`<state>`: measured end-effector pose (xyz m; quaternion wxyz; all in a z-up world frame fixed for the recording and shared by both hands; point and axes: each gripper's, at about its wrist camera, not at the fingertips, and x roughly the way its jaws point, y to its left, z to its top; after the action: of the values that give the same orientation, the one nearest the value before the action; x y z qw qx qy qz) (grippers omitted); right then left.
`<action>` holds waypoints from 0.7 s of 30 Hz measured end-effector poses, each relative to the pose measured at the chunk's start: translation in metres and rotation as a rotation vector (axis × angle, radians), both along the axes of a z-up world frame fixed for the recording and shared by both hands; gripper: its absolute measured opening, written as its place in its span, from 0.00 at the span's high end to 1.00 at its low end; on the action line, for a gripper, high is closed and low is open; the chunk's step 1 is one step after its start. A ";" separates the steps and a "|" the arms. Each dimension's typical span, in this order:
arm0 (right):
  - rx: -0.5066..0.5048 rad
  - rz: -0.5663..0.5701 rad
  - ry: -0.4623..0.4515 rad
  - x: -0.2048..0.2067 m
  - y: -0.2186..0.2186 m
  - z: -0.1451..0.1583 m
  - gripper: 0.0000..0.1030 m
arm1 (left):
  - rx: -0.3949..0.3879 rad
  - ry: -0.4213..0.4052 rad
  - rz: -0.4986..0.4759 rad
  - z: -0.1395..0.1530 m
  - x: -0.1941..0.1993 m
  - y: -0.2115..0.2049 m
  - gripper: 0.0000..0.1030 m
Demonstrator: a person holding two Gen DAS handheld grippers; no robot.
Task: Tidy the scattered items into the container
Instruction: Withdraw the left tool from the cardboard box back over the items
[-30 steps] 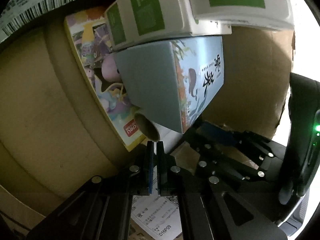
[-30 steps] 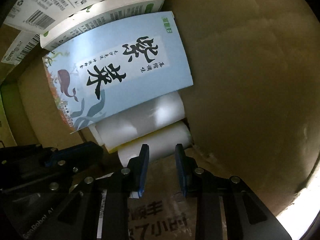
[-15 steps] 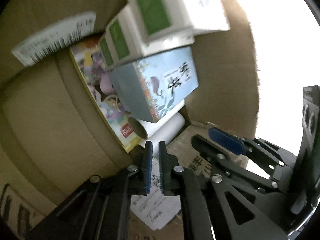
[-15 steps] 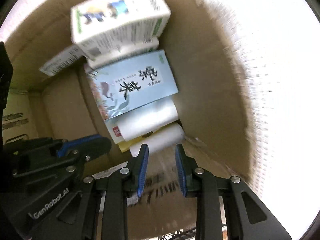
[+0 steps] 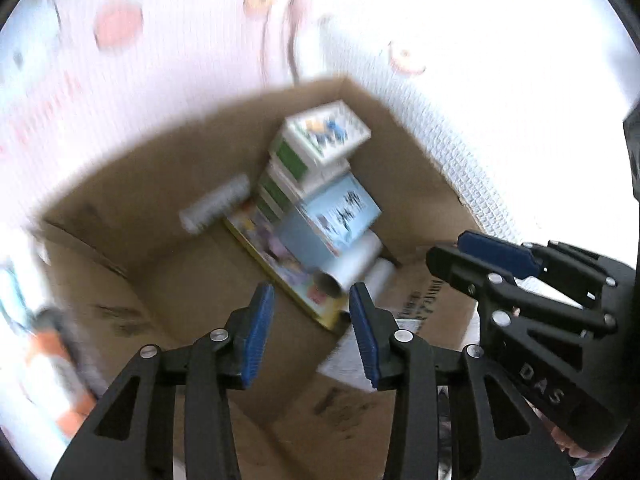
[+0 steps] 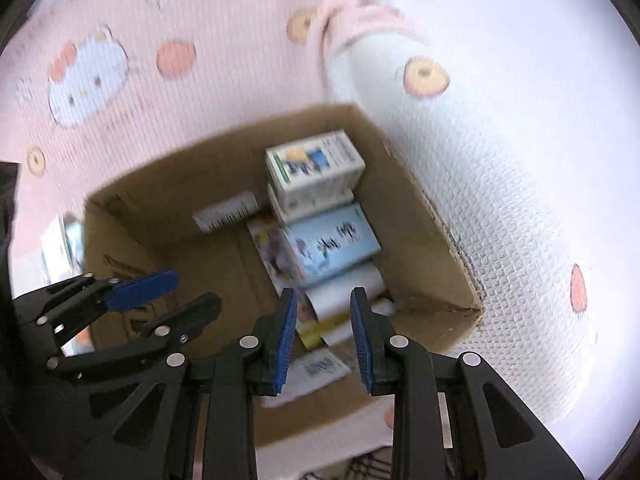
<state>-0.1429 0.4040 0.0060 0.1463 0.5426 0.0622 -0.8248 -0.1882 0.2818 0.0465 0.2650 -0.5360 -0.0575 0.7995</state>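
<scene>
Both views look down into a brown cardboard box point(image 6: 420, 248) that sits on a pink cartoon blanket point(image 6: 224, 92). The box is the place for the scattered things, and a lot is already in it. Along the box's right wall there is a pile: a white and green carton point(image 6: 316, 168) on top, a light blue box point(image 6: 332, 240) under it, and white paper rolls point(image 6: 344, 292) nearest the tongs. A flat picture book point(image 5: 276, 256) lies just left of the pile, on the box floor. The rest of the floor is bare cardboard, so there is room for more.

The left gripper point(image 5: 311, 328) hangs above the box. Its jaws are opening and nothing is between them. The right gripper point(image 6: 323, 334) also hangs above the box, with its jaws a little apart and nothing in them.

So a good part of the tidying looks done. The left wrist view shows something orange and white point(image 5: 52, 368) outside the box's left wall, too blurry to name; it may still need picking up. The right wrist view shows the blanket's cat faces and a barcode label point(image 6: 226, 212) on the box's far wall more clearly.
</scene>
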 end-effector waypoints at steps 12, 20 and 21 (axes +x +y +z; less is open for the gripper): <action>-0.101 0.052 0.077 0.043 -0.070 0.032 0.77 | -0.116 0.307 0.067 0.013 0.041 -0.083 0.52; -0.113 0.153 0.065 0.050 -0.140 0.029 0.77 | -0.122 0.300 0.189 -0.009 0.038 -0.143 0.51; -0.110 0.171 0.063 0.052 -0.150 0.026 0.77 | -0.122 0.298 0.205 -0.012 0.039 -0.151 0.51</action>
<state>-0.0907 0.2543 0.0323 0.2437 0.5003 0.0677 -0.8281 -0.1497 0.1312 0.0347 0.1547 -0.4179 -0.0230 0.8949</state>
